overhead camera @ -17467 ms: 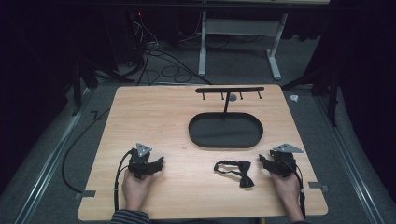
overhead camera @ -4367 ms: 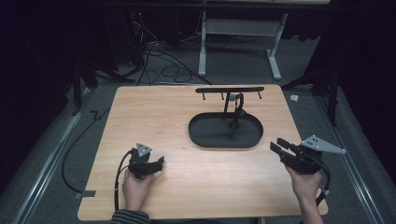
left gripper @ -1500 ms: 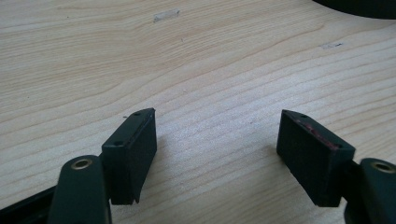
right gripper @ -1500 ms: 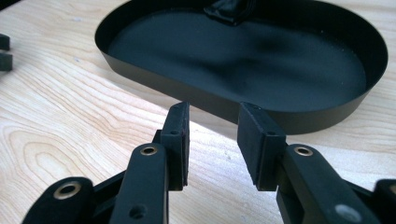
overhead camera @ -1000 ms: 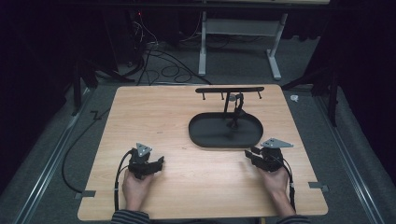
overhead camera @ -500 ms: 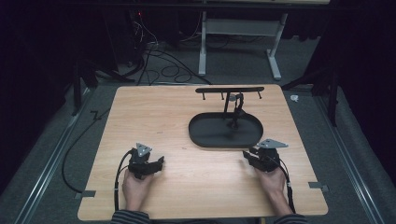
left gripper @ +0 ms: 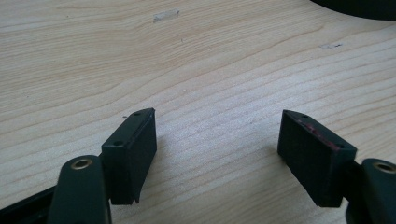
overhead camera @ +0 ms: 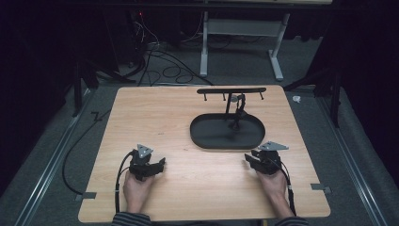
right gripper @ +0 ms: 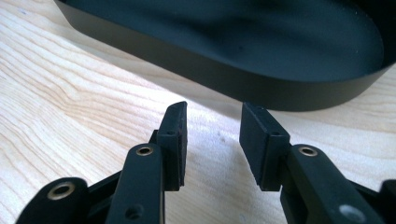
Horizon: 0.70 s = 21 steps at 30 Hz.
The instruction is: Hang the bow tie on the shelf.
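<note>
From the high view, the wooden table (overhead camera: 188,141) carries a black oval tray (overhead camera: 207,136) at about 2 o'clock from its middle. A thin post rises from the tray's far side and bears a black crossbar (overhead camera: 230,90) with small pegs. A dark strap-like thing (overhead camera: 240,106) hangs from the crossbar just right of the post, its lower end reaching down toward the tray floor; it is too small to tell more. The left tongs (overhead camera: 157,165) rest on the table at 8 o'clock from the middle, held by the left hand (overhead camera: 136,190). The right tongs (overhead camera: 249,159) sit at 5 o'clock, just beside the tray's near rim, with the right hand (overhead camera: 274,184) behind them. A cable trails from each toward the person.

In the left gripper view, the left tongs (left gripper: 217,140) stand wide apart over bare wood, with nothing between them. A sliver of the tray's rim (left gripper: 355,7) shows at 1 o'clock.

In the right gripper view, the right tongs (right gripper: 212,135) are partly apart and have just been opening, with bare table between them. The tray's dark wall (right gripper: 224,77) runs across at 12 o'clock, near the tips but not touching.
</note>
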Tool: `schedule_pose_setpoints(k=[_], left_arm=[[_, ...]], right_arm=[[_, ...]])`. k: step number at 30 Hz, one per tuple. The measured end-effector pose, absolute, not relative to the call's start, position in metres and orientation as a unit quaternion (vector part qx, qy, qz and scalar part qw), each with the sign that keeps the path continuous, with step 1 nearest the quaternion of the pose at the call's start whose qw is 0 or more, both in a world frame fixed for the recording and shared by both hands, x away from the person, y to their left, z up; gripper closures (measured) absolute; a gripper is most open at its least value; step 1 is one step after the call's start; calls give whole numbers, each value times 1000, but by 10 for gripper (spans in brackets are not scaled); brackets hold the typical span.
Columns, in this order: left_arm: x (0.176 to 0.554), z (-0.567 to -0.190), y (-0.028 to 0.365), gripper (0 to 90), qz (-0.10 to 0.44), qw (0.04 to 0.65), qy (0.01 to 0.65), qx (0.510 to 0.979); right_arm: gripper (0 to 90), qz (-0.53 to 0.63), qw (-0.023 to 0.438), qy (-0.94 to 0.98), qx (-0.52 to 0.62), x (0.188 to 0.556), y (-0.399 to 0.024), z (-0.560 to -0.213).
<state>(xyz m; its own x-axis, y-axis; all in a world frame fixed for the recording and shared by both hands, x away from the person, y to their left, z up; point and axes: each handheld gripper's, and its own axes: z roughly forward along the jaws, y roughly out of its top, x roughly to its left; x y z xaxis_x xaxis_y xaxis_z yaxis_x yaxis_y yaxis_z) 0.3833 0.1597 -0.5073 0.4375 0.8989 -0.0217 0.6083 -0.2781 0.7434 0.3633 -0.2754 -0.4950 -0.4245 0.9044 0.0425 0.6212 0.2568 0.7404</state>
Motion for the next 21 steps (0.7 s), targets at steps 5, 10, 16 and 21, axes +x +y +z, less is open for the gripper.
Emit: schedule_pose_setpoints(k=[5,10,16,21], left_arm=[[383,-507,159,287,208,350,487,773],[383,-507,159,287,209,349,487,773],[383,-507,159,288,209,349,487,772],[383,-507,159,289,209,349,487,772]], right_arm=[[616,345,202,768,500,364,-277,-498],[579,343,213,770,494,361,-276,-502],[541,335,220,777,486,359,-273,-502],[540,336,220,777,485,359,-273,-502]])
